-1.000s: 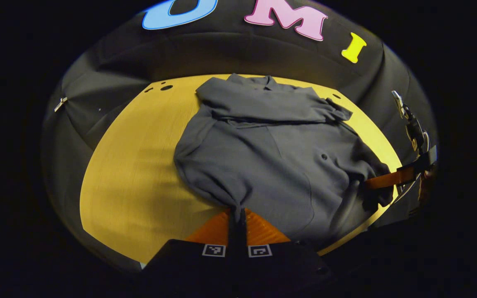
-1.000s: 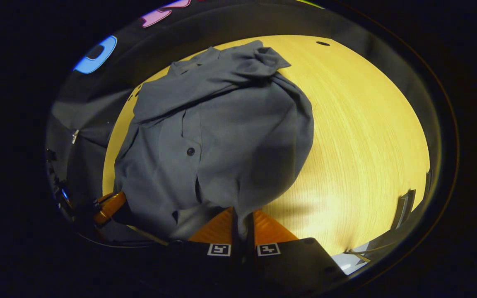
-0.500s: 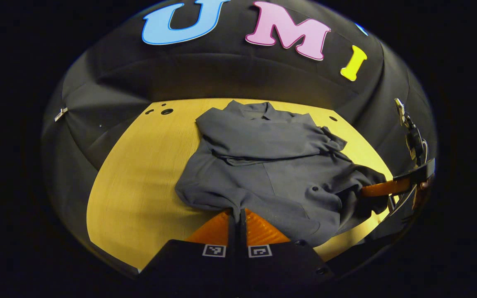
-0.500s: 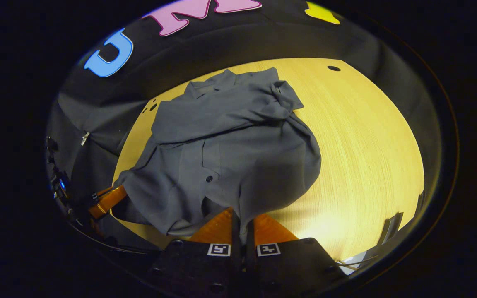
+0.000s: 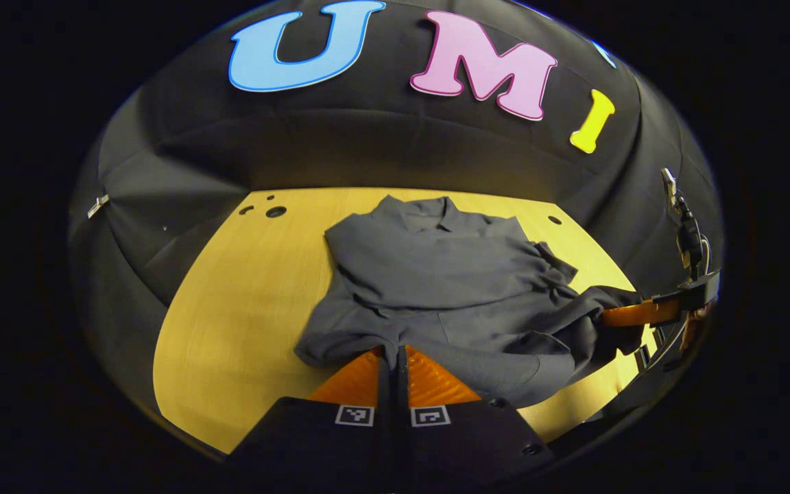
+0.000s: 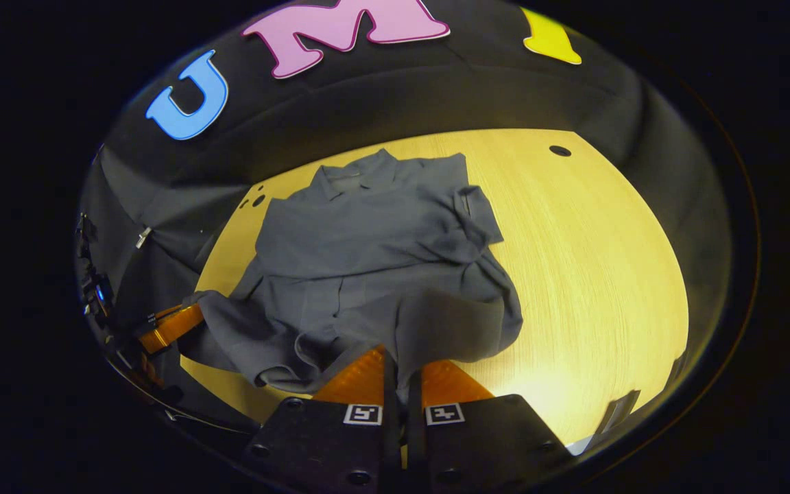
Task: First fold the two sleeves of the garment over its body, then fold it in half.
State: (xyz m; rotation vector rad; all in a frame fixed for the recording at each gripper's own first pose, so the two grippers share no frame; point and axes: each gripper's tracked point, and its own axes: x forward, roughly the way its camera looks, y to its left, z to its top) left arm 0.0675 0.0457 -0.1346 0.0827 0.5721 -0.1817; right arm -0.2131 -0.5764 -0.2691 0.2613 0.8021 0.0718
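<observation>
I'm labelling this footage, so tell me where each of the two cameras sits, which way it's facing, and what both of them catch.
Left gripper view: rides on the left gripper, low at the table's near edge, facing the booth wall; its orange fingers pinch the grey shirt's hem; the right gripper shows at right.
Right gripper view: rides on the right gripper, facing the same wall; its fingers clamp the hem; the left gripper shows at left.
Shared: shirt, sleeves folded in, collar far, and table.

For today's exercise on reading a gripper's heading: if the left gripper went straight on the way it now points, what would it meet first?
The left gripper, shut on the garment's hem, would probably meet the garment's sleeve-covered body first; depth is unclear.
</observation>
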